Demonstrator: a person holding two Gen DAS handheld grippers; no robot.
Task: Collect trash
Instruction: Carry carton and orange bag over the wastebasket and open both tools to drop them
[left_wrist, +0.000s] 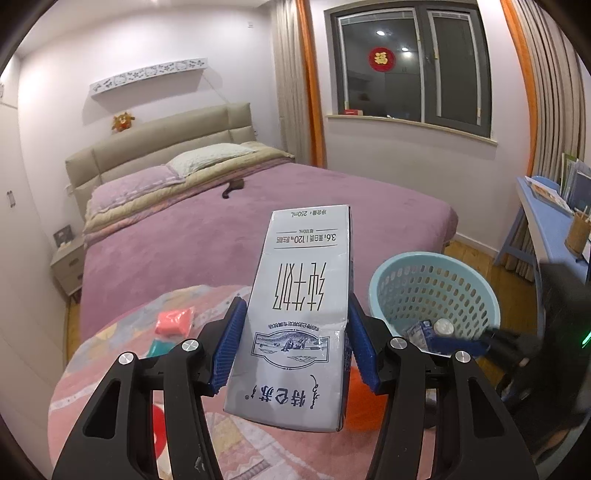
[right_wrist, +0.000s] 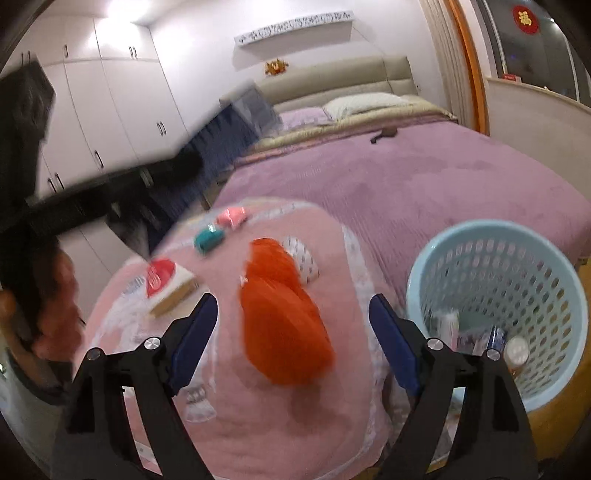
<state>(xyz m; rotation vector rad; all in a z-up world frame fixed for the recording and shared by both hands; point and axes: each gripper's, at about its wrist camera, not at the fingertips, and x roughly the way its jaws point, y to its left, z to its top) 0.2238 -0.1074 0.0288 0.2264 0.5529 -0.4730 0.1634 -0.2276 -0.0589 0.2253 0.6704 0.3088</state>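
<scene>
Basket (right_wrist: 496, 236) mouth unobstructed beside table (right_wrist: 332, 229)

Purple bed (left_wrist: 295, 206), dark window (left_wrist: 410, 62)

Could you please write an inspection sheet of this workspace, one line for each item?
Surface: round table with pink patterned cover, beside the bed.
Job's things: milk carton held upside down; light blue basket on the floor, already holding some trash.
Clutter: orange object, pink packet, teal item, red-and-white box on the table.
Grippers: left gripper shut on the carton; right gripper open, nothing between its pads, orange object beyond them.
Cables: nothing seen.
Surroundings: window, white wardrobes, blue desk.
</scene>
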